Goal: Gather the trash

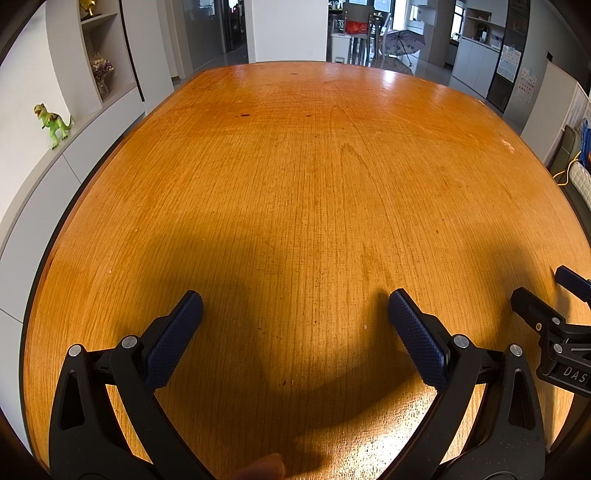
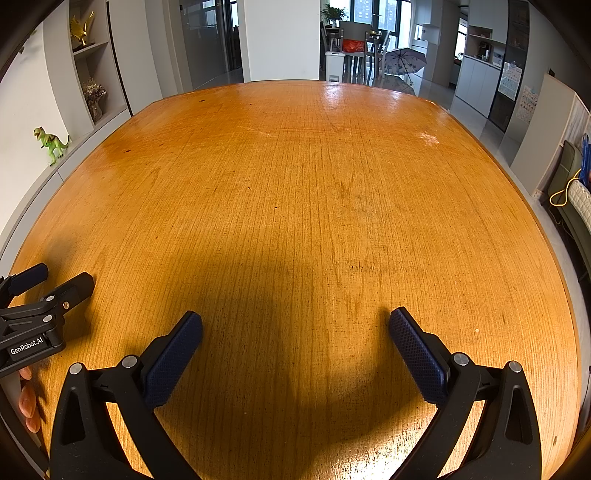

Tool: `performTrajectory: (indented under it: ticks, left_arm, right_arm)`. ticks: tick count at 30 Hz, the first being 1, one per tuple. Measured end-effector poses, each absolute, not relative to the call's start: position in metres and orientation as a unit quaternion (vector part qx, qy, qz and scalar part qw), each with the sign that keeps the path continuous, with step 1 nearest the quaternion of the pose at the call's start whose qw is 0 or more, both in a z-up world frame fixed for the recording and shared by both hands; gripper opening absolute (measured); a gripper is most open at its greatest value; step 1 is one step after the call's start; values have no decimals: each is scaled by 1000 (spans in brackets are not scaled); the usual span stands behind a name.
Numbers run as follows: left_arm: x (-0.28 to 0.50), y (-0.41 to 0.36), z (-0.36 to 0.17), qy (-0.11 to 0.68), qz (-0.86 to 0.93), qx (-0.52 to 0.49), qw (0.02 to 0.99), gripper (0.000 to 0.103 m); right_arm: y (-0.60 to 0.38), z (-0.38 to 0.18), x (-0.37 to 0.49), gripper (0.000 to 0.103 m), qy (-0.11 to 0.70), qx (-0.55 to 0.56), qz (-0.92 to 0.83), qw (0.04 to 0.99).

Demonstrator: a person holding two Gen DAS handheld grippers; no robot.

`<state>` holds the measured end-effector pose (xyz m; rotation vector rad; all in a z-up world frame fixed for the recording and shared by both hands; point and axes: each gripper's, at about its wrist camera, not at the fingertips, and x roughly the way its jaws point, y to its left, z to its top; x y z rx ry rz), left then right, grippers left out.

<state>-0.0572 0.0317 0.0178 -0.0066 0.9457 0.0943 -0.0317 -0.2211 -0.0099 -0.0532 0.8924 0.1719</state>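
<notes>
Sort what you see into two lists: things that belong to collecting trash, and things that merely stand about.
Belong to the job:
left claw, open
right claw, open
wooden table; no trash shows on it

Merely standing about:
toy dinosaur
umbrella
gold eagle figure
dried flowers

Orange-brown, fine-grained wooden table (image 1: 295, 166); black tools with blue dimpled pads (image 1: 173, 339).
</notes>
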Motion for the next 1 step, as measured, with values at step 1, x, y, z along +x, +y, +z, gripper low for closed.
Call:
performTrajectory:
  ticks: [1]
  left_arm:
    - [-57, 32, 18, 455, 45, -3, 889, 97]
  right_arm:
    - [-221, -10, -32, 101, 431, -26, 83, 898]
